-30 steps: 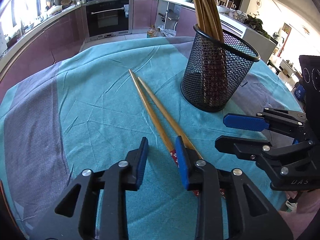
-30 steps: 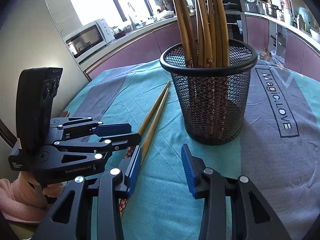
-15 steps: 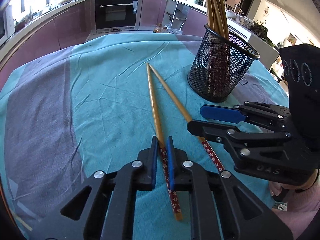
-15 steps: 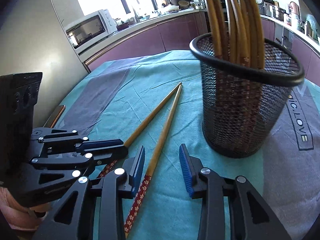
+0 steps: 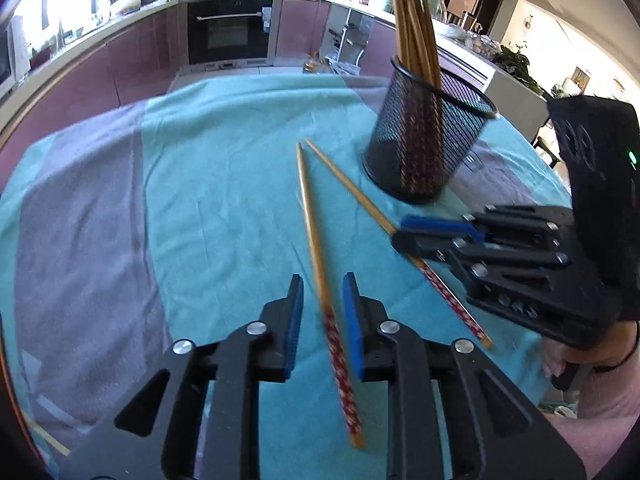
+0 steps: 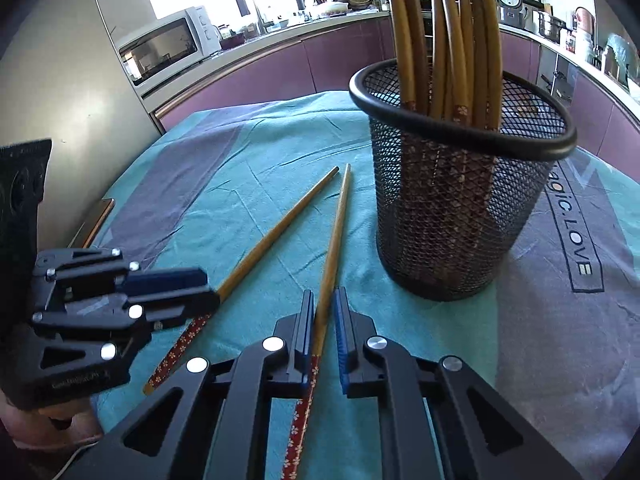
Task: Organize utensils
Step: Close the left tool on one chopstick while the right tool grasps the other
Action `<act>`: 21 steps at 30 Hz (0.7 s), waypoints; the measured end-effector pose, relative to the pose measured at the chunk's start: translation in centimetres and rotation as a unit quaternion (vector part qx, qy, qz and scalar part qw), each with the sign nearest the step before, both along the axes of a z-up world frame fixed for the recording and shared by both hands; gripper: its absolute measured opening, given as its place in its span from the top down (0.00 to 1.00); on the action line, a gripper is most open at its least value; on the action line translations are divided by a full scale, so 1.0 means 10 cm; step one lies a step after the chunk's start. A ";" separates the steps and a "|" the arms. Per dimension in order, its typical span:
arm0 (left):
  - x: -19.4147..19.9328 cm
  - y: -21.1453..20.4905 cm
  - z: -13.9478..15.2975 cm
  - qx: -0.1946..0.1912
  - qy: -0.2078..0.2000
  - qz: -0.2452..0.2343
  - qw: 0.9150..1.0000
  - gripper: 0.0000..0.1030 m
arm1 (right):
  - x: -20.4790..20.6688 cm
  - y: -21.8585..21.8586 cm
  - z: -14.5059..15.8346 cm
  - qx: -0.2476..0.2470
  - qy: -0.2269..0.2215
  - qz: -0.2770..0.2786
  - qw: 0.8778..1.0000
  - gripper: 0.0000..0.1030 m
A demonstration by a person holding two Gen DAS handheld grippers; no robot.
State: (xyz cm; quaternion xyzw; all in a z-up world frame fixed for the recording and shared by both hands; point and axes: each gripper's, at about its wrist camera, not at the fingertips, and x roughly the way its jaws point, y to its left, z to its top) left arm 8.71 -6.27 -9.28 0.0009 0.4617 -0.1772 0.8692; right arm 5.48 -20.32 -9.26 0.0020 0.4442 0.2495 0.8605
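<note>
Two wooden chopsticks with red flowered ends lie on the teal cloth beside a black mesh cup (image 5: 424, 148) (image 6: 452, 208) that holds several more. The left chopstick (image 5: 312, 232) (image 6: 276, 236) runs between the pads of my left gripper (image 5: 320, 280) (image 6: 204, 288). Those jaws are opening, and a gap shows on each side of the stick. My right gripper (image 6: 323, 292) (image 5: 400, 232) is closing on the right chopstick (image 6: 336, 232) (image 5: 352, 192), its pads tight against the stick just above the red part. Both sticks still rest on the cloth.
The table wears a teal and grey cloth (image 5: 220, 180) with printed lettering (image 6: 576, 236) at the right. A kitchen counter, an oven (image 5: 228, 28) and a microwave (image 6: 164, 48) stand behind the table. A hand (image 5: 576, 352) holds the right gripper.
My left gripper, nearly shut around the left chopstick half a second ago, has opened a little. The right jaws have narrowed onto the right chopstick. The sticks' red ends lie further apart.
</note>
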 end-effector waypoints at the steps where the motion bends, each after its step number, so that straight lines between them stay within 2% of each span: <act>1: 0.04 0.00 0.01 -0.001 0.000 -0.001 1.000 0.81 | 0.01 0.00 0.00 -0.002 -0.001 -0.001 1.000 0.89; 15: 0.48 -0.19 -0.09 0.032 0.002 -0.002 0.999 0.81 | 0.24 0.19 -0.03 -0.025 -0.018 -0.004 1.000 0.86; 18: 0.50 -0.20 -0.11 0.033 0.003 -0.002 0.999 0.87 | 0.24 0.20 -0.04 -0.027 -0.020 -0.004 0.999 0.87; 21: 0.50 -0.20 -0.11 0.026 0.005 -0.001 1.000 0.91 | 0.24 0.16 -0.04 -0.019 -0.017 -0.010 1.000 0.92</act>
